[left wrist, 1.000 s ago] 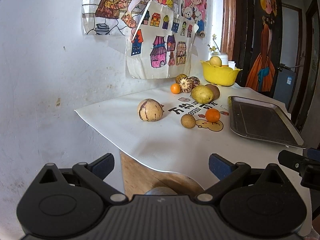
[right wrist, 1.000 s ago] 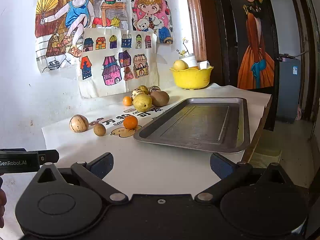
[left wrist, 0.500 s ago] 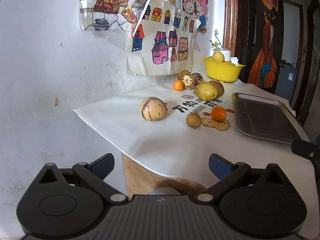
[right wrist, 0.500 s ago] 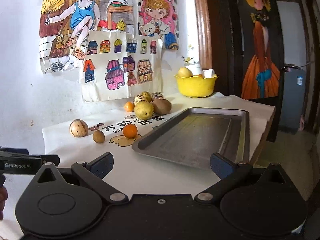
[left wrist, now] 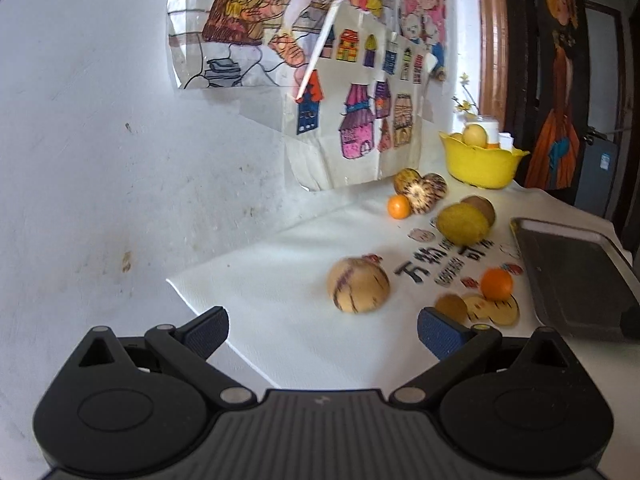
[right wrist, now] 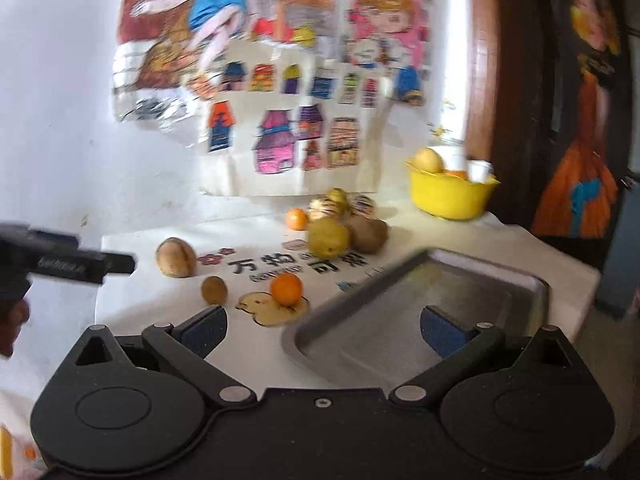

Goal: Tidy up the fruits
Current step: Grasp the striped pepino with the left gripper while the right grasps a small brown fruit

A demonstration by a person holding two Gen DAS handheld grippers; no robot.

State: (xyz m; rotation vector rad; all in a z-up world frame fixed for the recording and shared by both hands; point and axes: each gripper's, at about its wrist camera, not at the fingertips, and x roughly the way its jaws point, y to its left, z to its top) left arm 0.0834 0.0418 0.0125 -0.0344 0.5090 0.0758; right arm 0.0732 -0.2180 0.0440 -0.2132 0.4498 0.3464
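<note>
Pale tan skin with thin purple stripes marked the nearest fruit, a striped melon (left wrist: 358,285) that lay on the white cloth (left wrist: 288,280), at about 12 o'clock from the left gripper (left wrist: 323,330). Its long axis ran roughly from 9 to 3 o'clock across the left wrist view. A small brown fruit (left wrist: 451,308) sat at 3 o'clock from it, partly hidden behind the gripper's right finger, and a small orange (left wrist: 496,283) rested on a yellow print beside that. Farther back, toward 1 o'clock, a yellow-green pear (left wrist: 462,223) touched a brown kiwi (left wrist: 482,208) that it half covered. Behind them a second orange (left wrist: 399,206) and two striped fruits (left wrist: 420,190) clustered near the wall. A yellow bowl (left wrist: 480,168) held a pale round fruit at the back.

The metal tray (left wrist: 576,280) lay at 3 o'clock, cut off by the frame edge. In the right wrist view the tray (right wrist: 420,312) filled the space ahead of the right gripper (right wrist: 323,330), whose near corner was blurred. Both tools stood with fingers spread wide and nothing between them. The right view was smeared throughout, so the wall drawings (right wrist: 280,80) were hard to read, and the left gripper (right wrist: 116,263) entered at 9 o'clock as a dark bar.
</note>
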